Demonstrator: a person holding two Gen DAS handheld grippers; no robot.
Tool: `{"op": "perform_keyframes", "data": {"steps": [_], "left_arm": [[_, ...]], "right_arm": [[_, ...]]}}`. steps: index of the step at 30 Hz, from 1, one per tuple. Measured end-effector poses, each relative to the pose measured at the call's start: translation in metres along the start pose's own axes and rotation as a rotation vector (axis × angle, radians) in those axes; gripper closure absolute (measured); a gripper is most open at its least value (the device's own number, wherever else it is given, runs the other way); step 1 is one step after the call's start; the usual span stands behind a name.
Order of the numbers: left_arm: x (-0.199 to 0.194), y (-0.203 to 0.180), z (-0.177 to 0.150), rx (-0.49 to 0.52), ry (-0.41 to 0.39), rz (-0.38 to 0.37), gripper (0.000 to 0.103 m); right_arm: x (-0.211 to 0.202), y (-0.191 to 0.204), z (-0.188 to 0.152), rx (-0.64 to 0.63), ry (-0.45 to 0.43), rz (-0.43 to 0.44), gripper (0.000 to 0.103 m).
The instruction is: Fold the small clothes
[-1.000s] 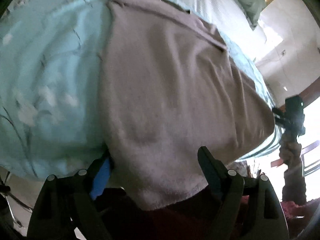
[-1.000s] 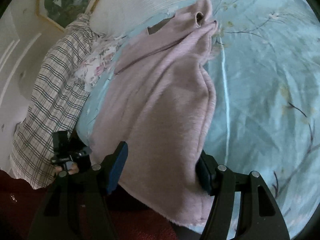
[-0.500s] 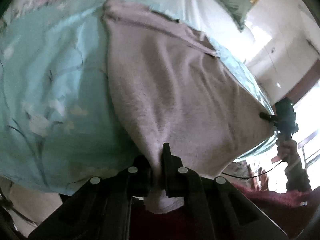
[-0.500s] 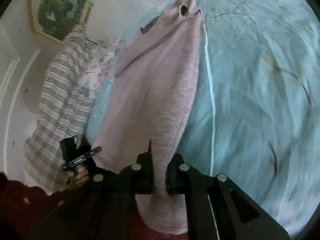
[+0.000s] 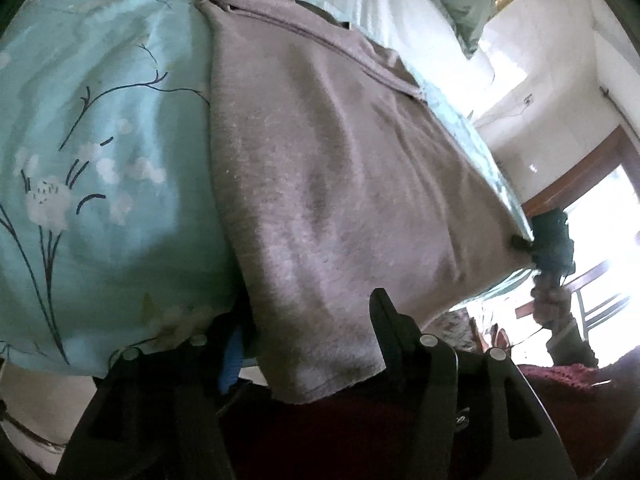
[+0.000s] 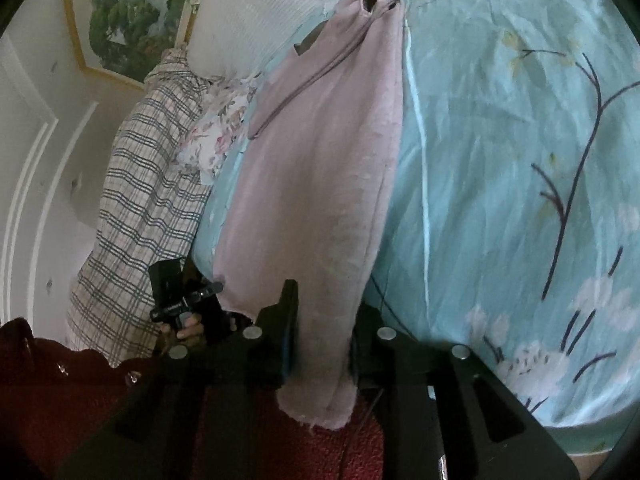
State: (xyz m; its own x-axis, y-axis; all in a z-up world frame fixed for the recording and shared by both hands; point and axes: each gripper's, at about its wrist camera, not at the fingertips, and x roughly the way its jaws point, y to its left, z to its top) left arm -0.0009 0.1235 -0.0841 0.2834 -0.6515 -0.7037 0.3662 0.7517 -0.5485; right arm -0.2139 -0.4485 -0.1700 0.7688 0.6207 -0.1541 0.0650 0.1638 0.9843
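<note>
A mauve fleece garment (image 5: 328,184) lies on the light blue floral bedspread (image 5: 100,152), its hem hanging over the bed's near edge. My left gripper (image 5: 308,344) is open, its fingers either side of one hem corner. My right gripper (image 6: 320,332) is open too, with the other hem corner (image 6: 320,392) hanging loose between its fingers. In the right wrist view the garment (image 6: 320,160) stretches away to a sleeve opening at the far end. Each gripper shows small in the other's view, the right one (image 5: 552,240) and the left one (image 6: 180,292).
A white pillow (image 6: 256,16) and a plaid cloth (image 6: 140,200) lie at the head and side of the bed. A framed picture (image 6: 120,12) hangs on the wall. A doorway (image 5: 600,208) and chair stand beyond the bed. My dark red clothing fills the bottom.
Half a second ago both grippers were shut on the hem corners. Both have opened, and the hem now hangs loose between the fingers.
</note>
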Motion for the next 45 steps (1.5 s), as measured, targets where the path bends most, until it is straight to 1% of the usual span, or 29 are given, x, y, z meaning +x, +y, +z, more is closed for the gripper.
{"op": "perform_keyframes", "data": {"steps": [1,2,3,5,8,9,11,14,17,19,20,23,24,26,28,30,33,35,37,39,40,42,43,44,45], "left_arm": [[0.001,0.000,0.001,-0.001,-0.011,0.002,0.084],[0.002,0.000,0.003,-0.003,-0.008,0.007,0.101],[0.003,-0.002,0.004,-0.002,-0.004,0.017,0.097],[-0.005,-0.015,0.005,0.037,-0.034,0.044,0.097],[-0.026,-0.036,0.006,0.077,-0.094,0.044,0.097],[-0.031,-0.039,0.009,0.081,-0.108,0.045,0.097],[-0.045,-0.043,0.017,0.088,-0.147,0.042,0.097],[-0.065,-0.052,0.041,0.097,-0.229,0.039,0.097],[-0.078,-0.062,0.077,0.130,-0.309,0.071,0.097],[-0.084,-0.069,0.111,0.160,-0.369,0.087,0.097],[-0.083,-0.072,0.128,0.167,-0.386,0.103,0.097],[-0.078,-0.078,0.179,0.191,-0.431,0.154,0.097],[-0.071,-0.078,0.204,0.199,-0.443,0.181,0.097],[-0.057,-0.074,0.240,0.194,-0.439,0.213,0.097],[-0.036,-0.063,0.281,0.177,-0.414,0.252,0.097],[-0.010,-0.049,0.318,0.152,-0.380,0.287,0.097],[0.025,-0.026,0.356,0.132,-0.337,0.350,0.097],[0.049,-0.006,0.378,0.112,-0.302,0.368,0.097],[0.072,0.015,0.390,0.079,-0.257,0.388,0.096],[0.093,0.033,0.398,0.048,-0.210,0.391,0.095],[0.103,0.041,0.401,0.038,-0.190,0.391,0.091],[0.114,0.053,0.401,0.013,-0.166,0.376,0.090],[0.113,0.056,0.399,0.002,-0.168,0.358,0.087],[0.108,0.057,0.394,-0.005,-0.174,0.341,0.083],[0.100,0.056,0.387,-0.007,-0.185,0.331,0.071]], "right_arm": [[0.001,0.001,-0.001,-0.014,0.002,-0.003,0.080],[0.003,0.003,-0.001,-0.022,0.005,0.006,0.085],[0.003,0.007,-0.002,-0.035,0.002,0.025,0.089],[0.002,0.013,-0.003,-0.053,-0.011,0.051,0.090],[-0.005,0.019,-0.003,-0.067,-0.045,0.100,0.091],[-0.007,0.019,-0.001,-0.060,-0.066,0.131,0.091],[-0.013,0.023,0.004,-0.063,-0.104,0.173,0.091],[-0.021,0.035,0.023,-0.080,-0.168,0.222,0.091],[-0.027,0.050,0.056,-0.105,-0.229,0.221,0.091],[-0.032,0.060,0.083,-0.125,-0.272,0.213,0.091],[-0.032,0.066,0.096,-0.135,-0.292,0.206,0.091],[-0.025,0.075,0.148,-0.152,-0.331,0.131,0.092],[-0.019,0.076,0.168,-0.151,-0.337,0.096,0.092],[-0.010,0.075,0.201,-0.131,-0.342,0.038,0.092],[0.005,0.068,0.240,-0.106,-0.350,-0.044,0.092],[0.019,0.059,0.273,-0.070,-0.359,-0.081,0.092],[0.043,0.043,0.316,-0.029,-0.350,-0.132,0.092],[0.061,0.030,0.340,-0.009,-0.338,-0.171,0.092],[0.078,0.018,0.356,-0.009,-0.317,-0.232,0.092],[0.097,0.003,0.367,0.016,-0.281,-0.282,0.091],[0.106,-0.005,0.370,0.030,-0.259,-0.305,0.091],[0.117,-0.016,0.373,0.058,-0.227,-0.324,0.090],[0.115,-0.019,0.372,0.072,-0.225,-0.312,0.090],[0.107,-0.021,0.368,0.090,-0.243,-0.285,0.090],[0.097,-0.019,0.364,0.097,-0.274,-0.269,0.083]]}}
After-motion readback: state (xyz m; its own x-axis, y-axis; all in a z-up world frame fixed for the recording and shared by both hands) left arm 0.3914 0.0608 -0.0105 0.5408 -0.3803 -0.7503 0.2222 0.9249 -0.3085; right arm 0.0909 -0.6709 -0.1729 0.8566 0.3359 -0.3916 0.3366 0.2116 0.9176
